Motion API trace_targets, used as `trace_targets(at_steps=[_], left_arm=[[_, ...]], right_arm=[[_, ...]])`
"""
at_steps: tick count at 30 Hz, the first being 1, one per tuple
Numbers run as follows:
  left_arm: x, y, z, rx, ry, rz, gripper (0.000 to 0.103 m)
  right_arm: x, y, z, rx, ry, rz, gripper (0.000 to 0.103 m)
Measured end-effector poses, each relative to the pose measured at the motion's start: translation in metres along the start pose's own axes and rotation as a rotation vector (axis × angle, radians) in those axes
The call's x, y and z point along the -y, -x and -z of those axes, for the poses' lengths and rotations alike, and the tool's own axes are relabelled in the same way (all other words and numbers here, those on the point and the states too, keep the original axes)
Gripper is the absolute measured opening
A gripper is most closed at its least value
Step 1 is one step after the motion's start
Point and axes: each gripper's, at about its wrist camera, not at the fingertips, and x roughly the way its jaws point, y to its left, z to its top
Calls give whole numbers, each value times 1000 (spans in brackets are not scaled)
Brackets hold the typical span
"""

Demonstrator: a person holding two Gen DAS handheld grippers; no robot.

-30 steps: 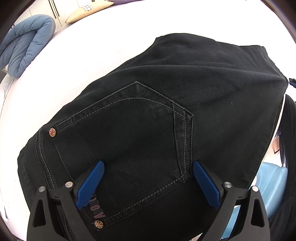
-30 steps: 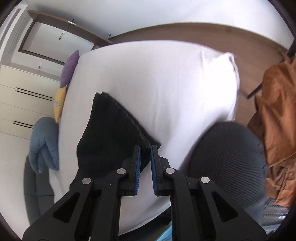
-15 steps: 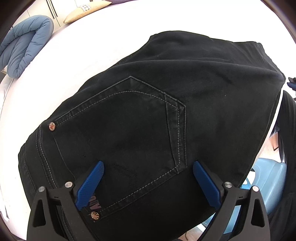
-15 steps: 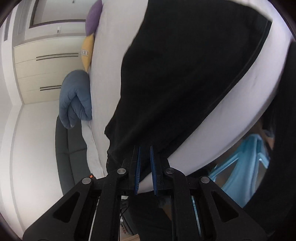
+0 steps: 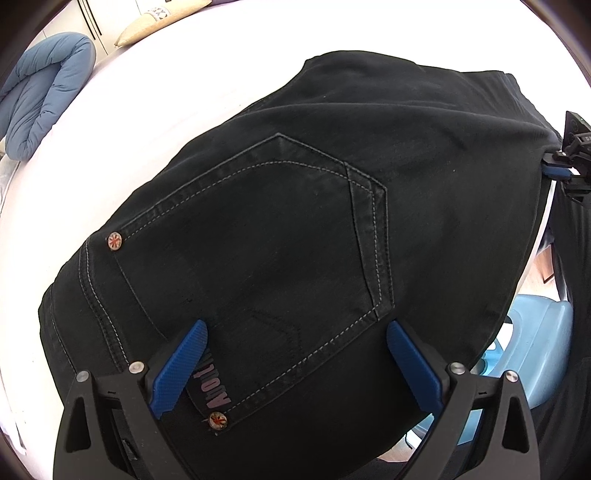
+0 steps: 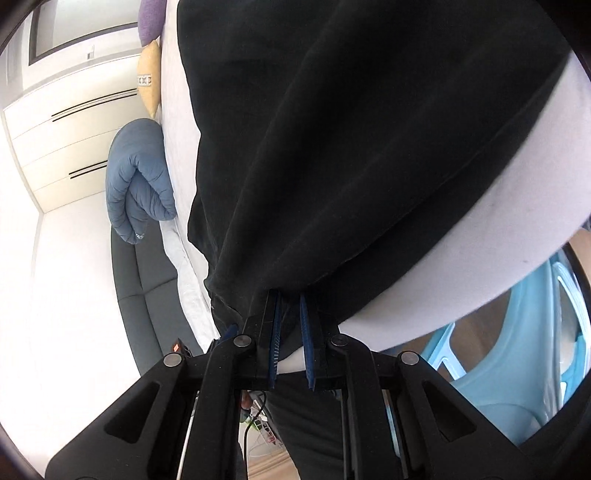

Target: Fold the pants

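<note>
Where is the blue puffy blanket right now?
In the left wrist view the folded blue blanket sits at the far upper left, at the white bed's edge, near the cream pillow and away from the black pants.

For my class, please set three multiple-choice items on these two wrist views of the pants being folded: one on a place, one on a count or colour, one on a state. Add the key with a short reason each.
1. Where do the black pants lie?
A. on the white bed
B. in the light blue basket
C. on the grey sofa

2. How many round rivets show on the back pocket?
A. none
B. two
C. five

3. How does the left tool stand?
A. shut on a pillow
B. shut on the pocket
C. open above the pocket

Key: 1 A, the white sheet shows around the pants. 2 B, one sits at each corner of the pocket's opening. 3 C, its blue fingers stand wide apart with nothing pinched between them.
</note>
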Motion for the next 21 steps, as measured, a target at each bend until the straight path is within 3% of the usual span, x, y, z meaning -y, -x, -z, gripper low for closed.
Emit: trace_targets(at_steps=[2,5,10,13,15,16,17,19,21], left_arm=[[0,-2,-2,-3,-1,-2,100],[3,-4,-5,-10,-2,-9,100],[-1,-4,0,-17,-3,-18,100],[-5,-1,5,-27,12,-35,99],[-4,7,4,-37,18,-61,87],[-1,17,0,-15,39,-72,76],[3,28,-7,27,65,-69,72],[17,47,-26,144,106,7,72],[41,54,-51,225,107,71,72]], right_arm=[[0,-4,-2,9,18,-8,10],[0,2,-2,37,48,18,1],[33,28,3,79,-37,52,0],[13,38,12,50,76,128,0],[-15,46,27,-5,183,160,0],[-34,53,33,10,269,160,0],[-54,57,36,34,348,147,1],[-84,67,23,104,434,72,1],[-96,64,-6,139,433,15,1]])
